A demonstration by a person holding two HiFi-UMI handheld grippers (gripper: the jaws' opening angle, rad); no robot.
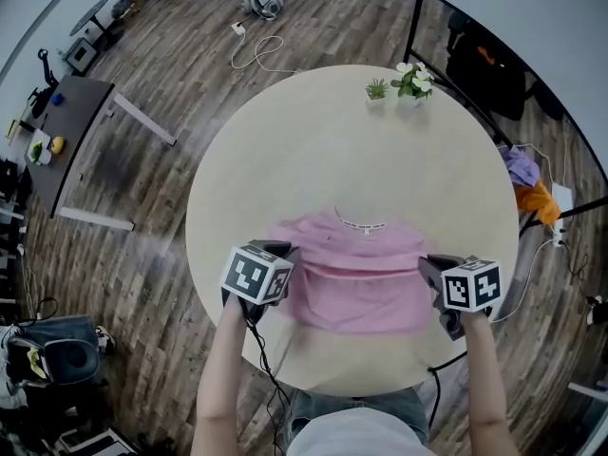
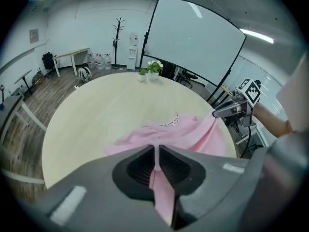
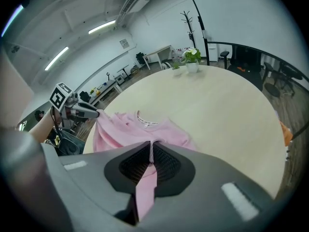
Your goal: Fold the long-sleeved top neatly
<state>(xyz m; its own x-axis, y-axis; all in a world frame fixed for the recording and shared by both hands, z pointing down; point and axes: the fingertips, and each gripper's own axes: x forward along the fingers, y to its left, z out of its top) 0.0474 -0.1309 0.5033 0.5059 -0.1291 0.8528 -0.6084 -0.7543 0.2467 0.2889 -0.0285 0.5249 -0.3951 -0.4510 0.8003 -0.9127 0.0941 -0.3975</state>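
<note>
The pink top (image 1: 356,269) sits on the near half of the surface (image 1: 323,141), collar (image 1: 361,224) at 12 o'clock, its wide axis running 9 to 3 and its 6 o'clock edge lifted. My left tool (image 2: 157,161) is pinched tight on that edge's 9 o'clock corner, and my right tool (image 3: 150,159) is clamped on the 3 o'clock corner, both equally close. My read: carry both corners straight toward 12, keeping the edge parallel to the collar.
</note>
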